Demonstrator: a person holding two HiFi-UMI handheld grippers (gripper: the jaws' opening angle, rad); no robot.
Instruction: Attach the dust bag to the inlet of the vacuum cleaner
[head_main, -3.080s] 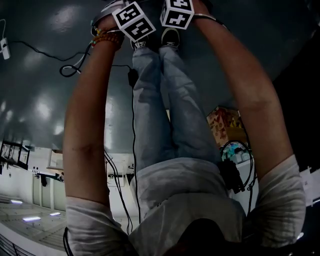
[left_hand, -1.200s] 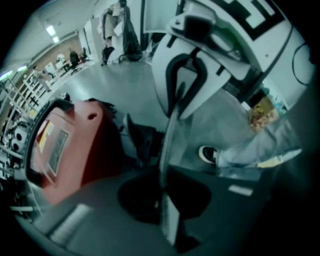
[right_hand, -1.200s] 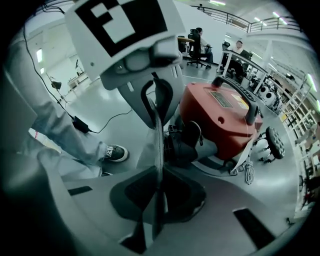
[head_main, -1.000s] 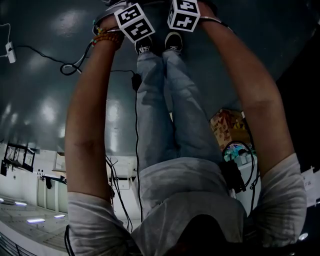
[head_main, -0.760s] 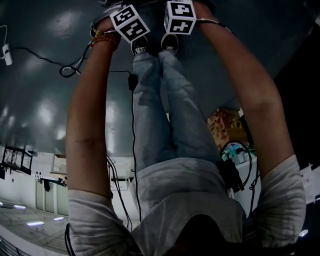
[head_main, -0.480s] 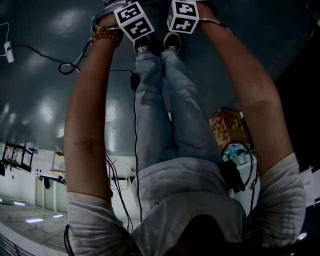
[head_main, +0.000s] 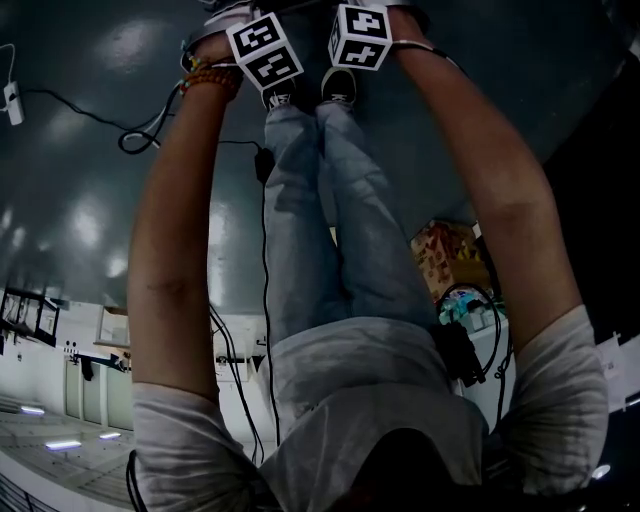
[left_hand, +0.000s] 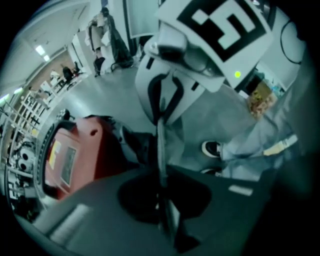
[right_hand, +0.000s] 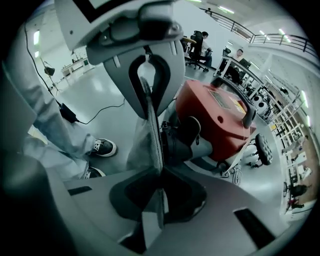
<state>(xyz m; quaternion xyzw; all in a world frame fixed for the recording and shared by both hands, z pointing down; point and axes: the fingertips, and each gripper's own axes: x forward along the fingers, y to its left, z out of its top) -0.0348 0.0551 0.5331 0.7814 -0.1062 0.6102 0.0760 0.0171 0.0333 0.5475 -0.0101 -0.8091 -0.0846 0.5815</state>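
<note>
The dust bag (right_hand: 142, 142) is grey fabric with a thin stiff edge (left_hand: 160, 145), and it hangs between my two grippers, which face each other. My left gripper (left_hand: 163, 202) is shut on one end of that edge. The right gripper (right_hand: 159, 200) is shut on the other end. Just beyond the bag stands the red vacuum cleaner (right_hand: 220, 117), also in the left gripper view (left_hand: 75, 152), with its black inlet (right_hand: 182, 137) close beside the bag. In the head view only the marker cubes (head_main: 265, 50) (head_main: 360, 37) show, side by side at the top edge.
The person's shoes (right_hand: 102, 146) stand on the grey floor next to the bag. A black cable (head_main: 140, 135) loops over the floor at the left. A cardboard box (head_main: 450, 255) sits at the right. A wheeled stool (right_hand: 262, 150) stands behind the vacuum cleaner, with seated people and desks farther off.
The two marker cubes have stayed together at the top of the head view, shifting only slightly from side to side. No grip has changed.
</note>
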